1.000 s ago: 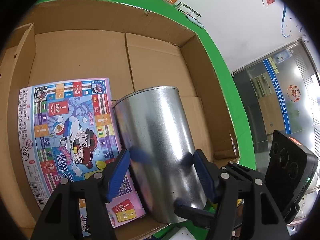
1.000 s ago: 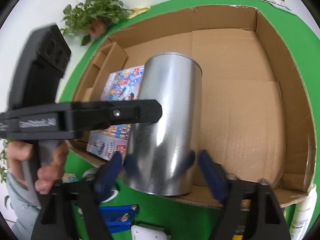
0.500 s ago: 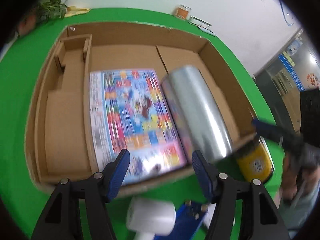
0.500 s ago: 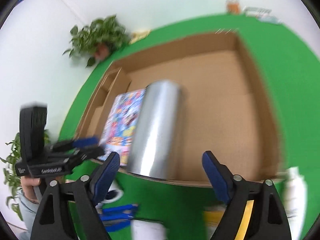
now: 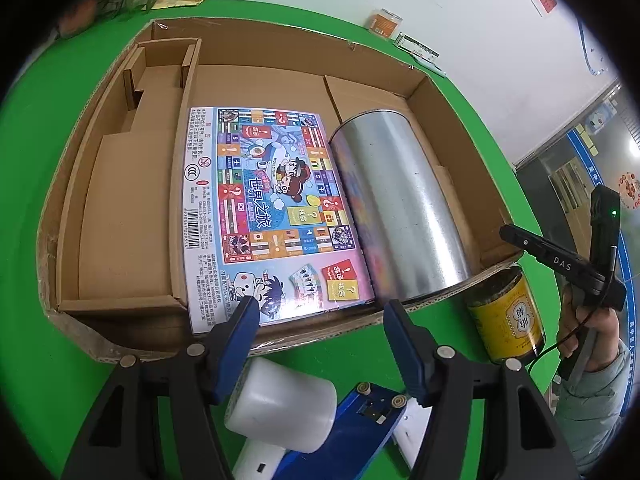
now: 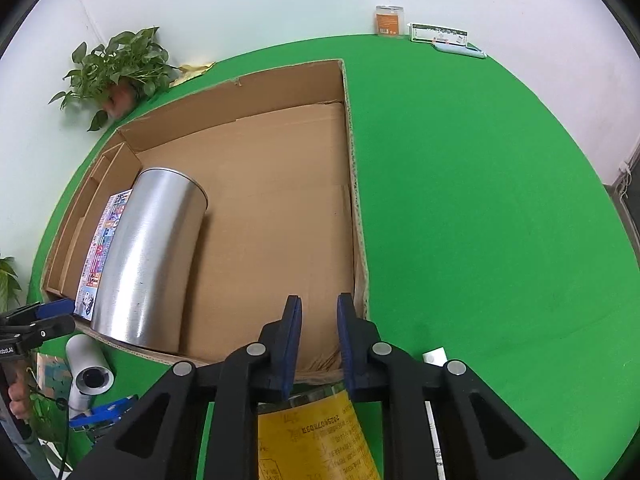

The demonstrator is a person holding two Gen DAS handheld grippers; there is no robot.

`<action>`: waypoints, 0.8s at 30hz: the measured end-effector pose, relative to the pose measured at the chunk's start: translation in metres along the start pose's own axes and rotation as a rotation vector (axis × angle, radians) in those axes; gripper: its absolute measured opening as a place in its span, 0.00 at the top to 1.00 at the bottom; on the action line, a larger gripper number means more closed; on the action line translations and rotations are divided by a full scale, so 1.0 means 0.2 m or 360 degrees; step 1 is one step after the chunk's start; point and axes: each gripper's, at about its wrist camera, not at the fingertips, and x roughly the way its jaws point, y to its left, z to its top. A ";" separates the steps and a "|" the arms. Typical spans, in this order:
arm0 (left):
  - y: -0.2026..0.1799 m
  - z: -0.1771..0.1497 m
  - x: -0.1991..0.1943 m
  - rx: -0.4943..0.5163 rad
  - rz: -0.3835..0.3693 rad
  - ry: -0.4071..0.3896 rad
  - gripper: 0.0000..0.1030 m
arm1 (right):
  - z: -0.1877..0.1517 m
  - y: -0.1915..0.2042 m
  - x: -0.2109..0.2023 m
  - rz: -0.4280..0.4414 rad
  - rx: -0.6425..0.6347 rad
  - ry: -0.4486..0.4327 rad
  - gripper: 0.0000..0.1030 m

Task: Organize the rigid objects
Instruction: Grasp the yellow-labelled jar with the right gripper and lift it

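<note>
A shiny silver can [image 5: 396, 204] lies on its side in the cardboard box [image 5: 256, 48], right of a flat colourful board game box [image 5: 264, 208]. My left gripper [image 5: 320, 320] hovers over the box's near wall, open, with nothing between its blue pads. In the right wrist view the can [image 6: 148, 256] lies at the left of the box [image 6: 348, 160]. My right gripper [image 6: 318, 312] is shut near the box's front right corner and holds nothing. A yellow-labelled jar [image 6: 320, 436] lies just under it, outside the box.
On the green table in front of the box lie a white bottle [image 5: 280, 404] and a blue tool [image 5: 352, 428]. The yellow jar [image 5: 506, 316] sits by the box's right corner. A potted plant [image 6: 116, 72] and a small orange jar [image 6: 389, 20] stand by the far wall.
Both grippers let go of the silver can and drew back to the box's near side. The can now lies in the box. The right jaws have shut.
</note>
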 end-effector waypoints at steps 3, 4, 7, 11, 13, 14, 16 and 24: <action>-0.05 -0.01 0.00 -0.0004 0.0006 0.0000 0.39 | 0.00 -0.02 -0.01 0.0004 0.0008 0.0002 0.86; -0.06 -0.02 0.00 -0.0001 0.0015 -0.0004 0.39 | 0.01 -0.03 -0.01 0.0012 0.0024 -0.0005 0.86; -0.08 -0.03 0.01 0.0028 0.0058 -0.0006 0.39 | 0.02 -0.04 0.01 0.0004 0.0050 -0.0019 0.83; -0.08 -0.03 -0.05 -0.0021 0.0060 -0.0107 0.39 | 0.00 0.00 -0.02 0.0090 0.0105 -0.0017 0.51; -0.09 -0.02 -0.12 -0.0030 0.0120 -0.0241 0.37 | 0.00 0.06 -0.03 0.0151 0.0080 -0.0028 0.51; -0.10 -0.03 -0.15 -0.0024 0.0156 -0.0297 0.36 | 0.00 0.11 -0.01 0.0172 0.0050 -0.0012 0.54; -0.15 -0.04 -0.19 0.0016 0.0198 -0.0384 0.33 | 0.01 0.19 0.03 0.0256 0.0031 0.0034 0.63; -0.30 -0.11 -0.25 0.0125 0.0277 -0.0460 0.32 | -0.01 0.42 0.14 0.0261 -0.0053 0.0111 0.82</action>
